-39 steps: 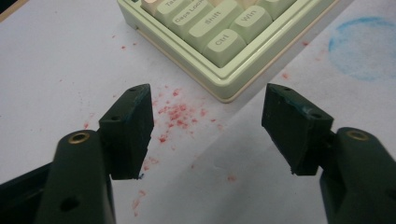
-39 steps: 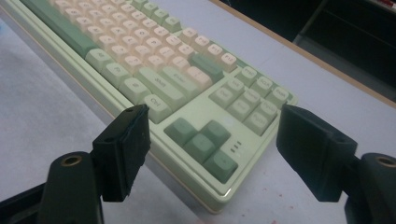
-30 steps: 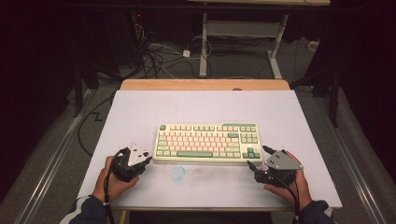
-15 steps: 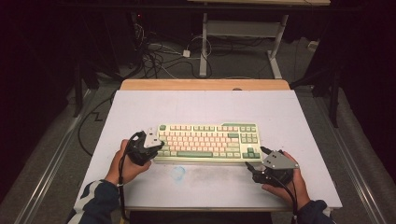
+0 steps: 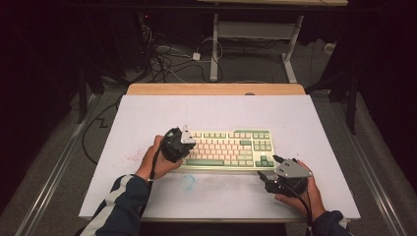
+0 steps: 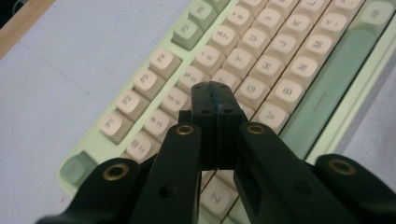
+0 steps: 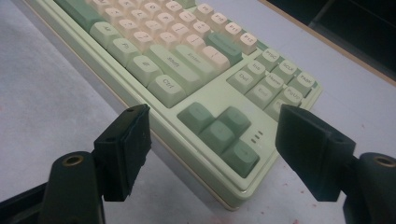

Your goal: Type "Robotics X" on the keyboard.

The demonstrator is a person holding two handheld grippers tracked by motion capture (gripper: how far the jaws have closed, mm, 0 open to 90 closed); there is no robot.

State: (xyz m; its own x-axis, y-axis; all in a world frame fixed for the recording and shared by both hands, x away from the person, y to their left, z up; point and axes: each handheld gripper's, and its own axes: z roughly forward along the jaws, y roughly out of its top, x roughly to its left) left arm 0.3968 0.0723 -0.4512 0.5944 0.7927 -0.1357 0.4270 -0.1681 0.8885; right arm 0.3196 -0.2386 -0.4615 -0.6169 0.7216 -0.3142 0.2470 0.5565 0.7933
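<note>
currently a pale green mechanical keyboard with cream and green keycaps (image 5: 227, 149) is seen lying flat on the white-covered surface (image 5: 147, 123), near its front edge and square to it. the left gripper (image 6: 214, 95) is held over the left half of the keyboard, and its jaws are clenched together with nothing between them, having just been closing; in the left gripper view the joined tips are poised above the cream letter keys (image 6: 261, 70) in the middle rows, beside the long green space bar (image 6: 327, 88). whether a key is already touched cannot be told. the right gripper (image 7: 212, 140) is held just off the keyboard's front right corner, its jaws released and spread wide, with the green arrow keys (image 7: 219, 133) framed between them but not gripped.

the step in hand is judged to be the pressing of a key with the closed left tips used as a single finger. a short, straight push downward onto one keycap is called for next, centred so that neighbouring keys are not caught. the right gripper is probably best kept where it is, ready for the case to be steadied should it slide.
</note>
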